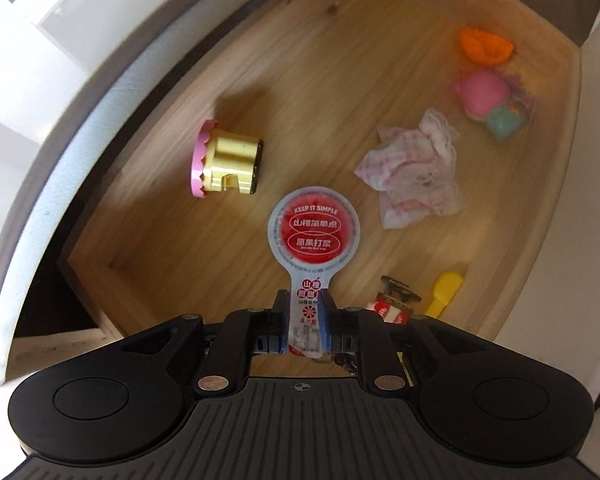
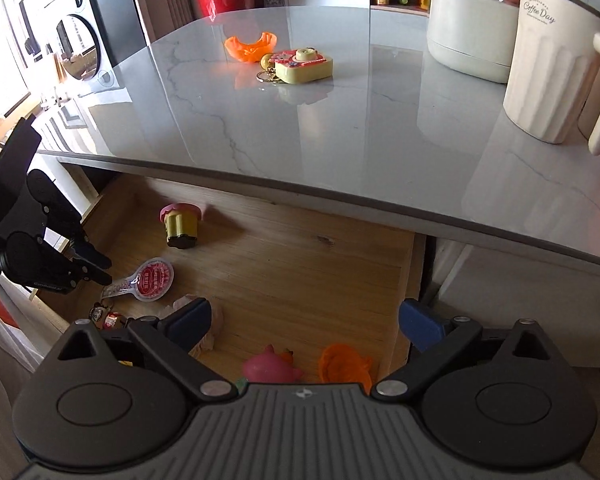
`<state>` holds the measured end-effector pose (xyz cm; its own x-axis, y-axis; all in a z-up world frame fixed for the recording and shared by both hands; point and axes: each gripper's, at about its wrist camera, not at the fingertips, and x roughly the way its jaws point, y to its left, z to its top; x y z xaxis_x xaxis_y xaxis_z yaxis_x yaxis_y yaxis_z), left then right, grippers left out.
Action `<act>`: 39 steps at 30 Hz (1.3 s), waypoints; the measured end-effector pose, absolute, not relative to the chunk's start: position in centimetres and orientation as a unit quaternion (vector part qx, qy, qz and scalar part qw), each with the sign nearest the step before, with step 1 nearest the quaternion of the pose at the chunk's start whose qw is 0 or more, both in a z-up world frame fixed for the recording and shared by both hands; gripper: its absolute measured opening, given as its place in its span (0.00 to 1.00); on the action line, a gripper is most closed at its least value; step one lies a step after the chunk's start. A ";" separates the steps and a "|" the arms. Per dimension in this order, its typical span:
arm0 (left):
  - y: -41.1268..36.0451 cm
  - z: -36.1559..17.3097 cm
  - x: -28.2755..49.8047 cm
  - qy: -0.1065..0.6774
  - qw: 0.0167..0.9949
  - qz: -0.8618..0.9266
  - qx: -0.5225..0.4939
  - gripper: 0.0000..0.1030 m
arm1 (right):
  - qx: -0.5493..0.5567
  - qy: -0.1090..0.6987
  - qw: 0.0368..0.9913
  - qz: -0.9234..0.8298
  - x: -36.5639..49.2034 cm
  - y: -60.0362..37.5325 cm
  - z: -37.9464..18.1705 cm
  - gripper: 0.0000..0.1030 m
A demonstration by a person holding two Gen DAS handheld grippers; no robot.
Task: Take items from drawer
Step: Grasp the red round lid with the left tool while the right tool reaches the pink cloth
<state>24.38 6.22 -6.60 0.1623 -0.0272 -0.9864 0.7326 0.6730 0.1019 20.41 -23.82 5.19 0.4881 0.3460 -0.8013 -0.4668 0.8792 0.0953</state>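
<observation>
Left gripper [image 1: 305, 322] pinches snack packet [image 1: 314, 236] tab over the drawer [image 1: 148, 216], right gripper [image 2: 304, 320] gapes empty; two toys apparently already on counter [image 2: 300, 120], several items left.

Drawer [image 2: 300, 264] floor bare mid-way; countertop [image 2: 340, 128] overhangs its back.

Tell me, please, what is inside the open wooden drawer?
Inside the drawer: a yellow cup with pink rim, a red spoon-shaped packet, a crumpled cloth, pink and orange toys, a keychain, a yellow piece. Both claws cover the near part.
</observation>
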 end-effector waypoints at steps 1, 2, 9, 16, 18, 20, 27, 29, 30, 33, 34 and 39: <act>6.0 -7.1 24.6 0.594 0.692 -0.272 0.307 0.17 | -0.068 0.449 0.858 0.238 20.5 -23.8 5.1 0.97; 5.8 -7.6 24.7 0.600 0.685 -0.273 0.311 0.17 | -0.069 0.451 0.857 0.240 20.5 -23.8 5.1 0.97; 4.8 -9.5 25.4 0.613 0.663 -0.274 0.332 0.30 | -0.067 0.464 0.850 0.242 20.8 -24.0 4.7 0.98; 5.5 -10.2 26.4 0.621 0.674 -0.268 0.297 0.28 | -0.065 0.472 0.846 0.238 21.1 -24.1 4.3 1.00; 5.6 -10.1 26.4 0.625 0.676 -0.271 0.283 0.26 | -0.068 0.473 0.845 0.239 21.2 -24.0 4.1 1.00; 5.5 -10.1 26.3 0.639 0.672 -0.258 0.271 0.26 | -0.072 0.475 0.844 0.238 21.2 -23.9 3.9 1.00; 7.2 -4.1 22.2 0.590 0.723 -0.271 0.236 0.21 | -0.073 0.485 0.828 0.271 21.9 -22.7 4.7 1.00; 8.8 -1.8 20.3 0.569 0.750 -0.273 0.200 0.17 | -0.100 0.492 0.814 0.293 22.4 -21.0 4.8 1.00; 9.2 -0.7 19.5 0.558 0.762 -0.272 0.186 0.13 | -0.120 0.493 0.805 0.306 22.6 -20.0 4.8 0.99; 11.5 0.8 17.5 0.535 0.793 -0.257 0.136 0.10 | -0.189 0.485 0.777 0.353 22.8 -16.5 4.6 0.89; 11.9 1.1 17.4 0.531 0.800 -0.251 0.120 0.10 | -0.207 0.489 0.763 0.370 23.0 -15.1 4.3 0.85; 13.4 1.4 17.9 0.515 0.824 -0.223 0.078 0.10 | -0.218 0.564 0.704 0.373 24.7 -9.6 0.7 0.83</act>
